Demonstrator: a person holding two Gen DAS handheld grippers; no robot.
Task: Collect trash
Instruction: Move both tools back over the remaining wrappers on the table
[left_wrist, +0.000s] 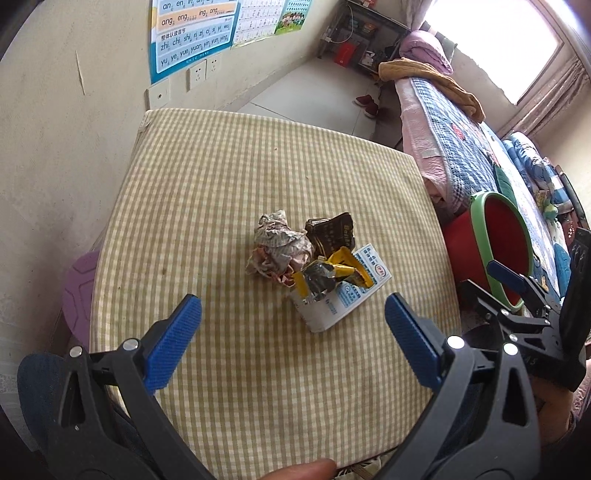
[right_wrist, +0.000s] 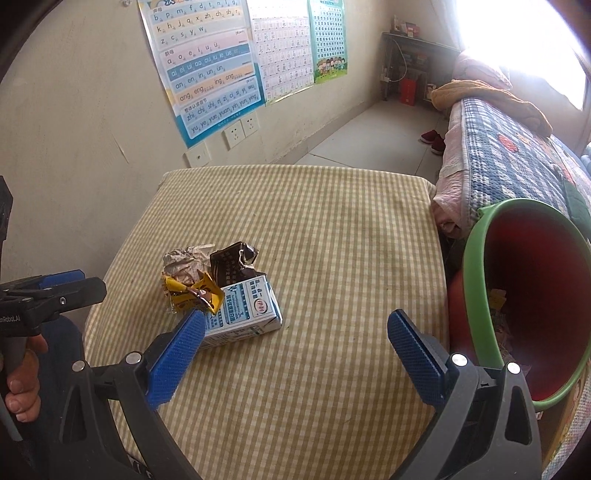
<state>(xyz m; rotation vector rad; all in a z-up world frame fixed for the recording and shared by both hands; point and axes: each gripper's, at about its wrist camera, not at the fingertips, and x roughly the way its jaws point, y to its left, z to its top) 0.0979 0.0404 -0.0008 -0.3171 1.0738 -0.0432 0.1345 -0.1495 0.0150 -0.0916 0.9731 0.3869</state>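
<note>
A small pile of trash lies mid-table: a crumpled paper ball (left_wrist: 279, 242) (right_wrist: 184, 260), a dark brown wrapper (left_wrist: 332, 230) (right_wrist: 231, 264), a yellow wrapper (left_wrist: 328, 275) (right_wrist: 192, 293) and a white-and-blue carton (left_wrist: 341, 295) (right_wrist: 245, 312). My left gripper (left_wrist: 293, 314) hovers open just short of the pile, nothing between its blue pads. My right gripper (right_wrist: 295, 332) is open too, its left pad (right_wrist: 177, 354) in front of the carton's near end. A red bin with a green rim (left_wrist: 502, 247) (right_wrist: 532, 295) stands at the table's right edge, with some scraps inside.
The table (left_wrist: 240, 177) (right_wrist: 332, 221) wears a yellow checked cloth and stands against a wall with posters (right_wrist: 207, 74) and sockets. A bed with a blue quilt (left_wrist: 461, 147) (right_wrist: 517, 155) runs along the right. A purple stool (left_wrist: 79, 291) sits left of the table.
</note>
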